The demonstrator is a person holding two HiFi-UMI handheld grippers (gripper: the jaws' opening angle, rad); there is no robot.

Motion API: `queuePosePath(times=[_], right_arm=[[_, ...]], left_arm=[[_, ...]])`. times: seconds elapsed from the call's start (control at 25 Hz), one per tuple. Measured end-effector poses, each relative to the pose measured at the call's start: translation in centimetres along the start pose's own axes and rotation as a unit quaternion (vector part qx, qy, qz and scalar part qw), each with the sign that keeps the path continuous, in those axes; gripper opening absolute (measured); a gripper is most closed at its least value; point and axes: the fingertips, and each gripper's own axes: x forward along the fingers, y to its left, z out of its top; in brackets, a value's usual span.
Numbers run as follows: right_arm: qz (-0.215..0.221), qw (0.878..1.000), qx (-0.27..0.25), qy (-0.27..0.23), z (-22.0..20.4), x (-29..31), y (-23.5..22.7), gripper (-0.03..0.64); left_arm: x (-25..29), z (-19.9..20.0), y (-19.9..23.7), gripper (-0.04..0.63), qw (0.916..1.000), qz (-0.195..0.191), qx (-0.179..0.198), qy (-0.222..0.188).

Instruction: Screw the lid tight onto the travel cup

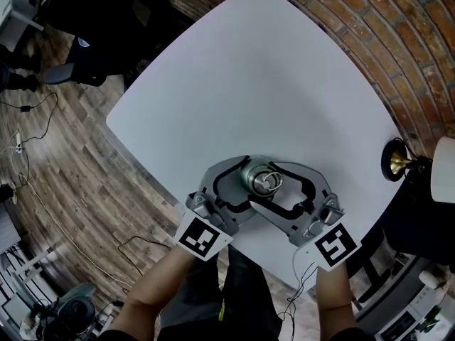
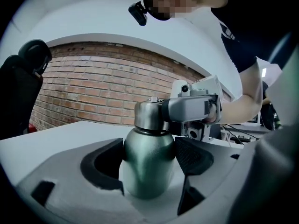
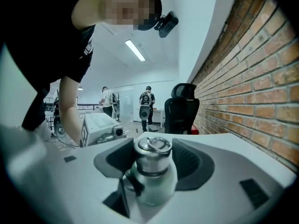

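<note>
As my left hand-held gripper (image 2: 149,157) is pinching the travel cup (image 2: 147,171), my right hand-held gripper (image 3: 153,158) is straddling its lid (image 3: 151,150). Those jaws are standing spread.

Between the jaws, travel cup (image 2: 149,148): dull metallic green body, brushed-silver lid (image 2: 148,115). Shells of left gripper (image 2: 150,167) and right gripper (image 3: 153,164): pale grey, with black pads. At their rear, marker cubes (image 1: 198,237): white with black square codes. Under both, table (image 1: 249,84): plain white. Beyond the left jaws, brick wall (image 2: 93,87): red-brown, light mortar grid. Left of the left gripper, floor (image 1: 64,162): grey-brown planks.
</note>
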Motion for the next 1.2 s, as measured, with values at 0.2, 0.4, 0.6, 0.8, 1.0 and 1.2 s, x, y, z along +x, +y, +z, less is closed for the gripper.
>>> queuePosePath(times=[0.2,0.4,0.6,0.8,1.0,1.2], right_arm=[[-0.084,0.996,0.011,-0.014,0.3,-0.1,-0.4,0.259],[-0.203,0.978,0.029,-0.039,0.4,-0.6,-0.8,0.259],[-0.255,0.965,0.03,-0.046,0.3,-0.6,-0.7,0.259],[-0.24,0.97,0.025,-0.032,0.0,-0.6,-0.7,0.259],[-0.176,0.984,0.028,-0.023,-0.1,-0.4,0.3,0.279],[-0.087,0.996,0.009,0.0,-0.4,-1.2,0.7,0.291]], left_arm=[[0.1,0.1,0.0,0.347,0.9998,0.02,-0.001,-0.001],[0.2,0.0,-0.2,0.347,0.9997,0.024,0.001,0.0],[0.1,0.0,-0.1,0.347,0.9996,0.026,0.002,-0.004],[0.3,0.0,-0.1,0.347,0.9996,0.028,0.002,-0.005],[0.1,0.0,-0.1,0.347,0.9995,0.029,-0.003,-0.007],[0.1,-0.1,-0.1,0.347,0.9995,0.029,-0.009,-0.005]])
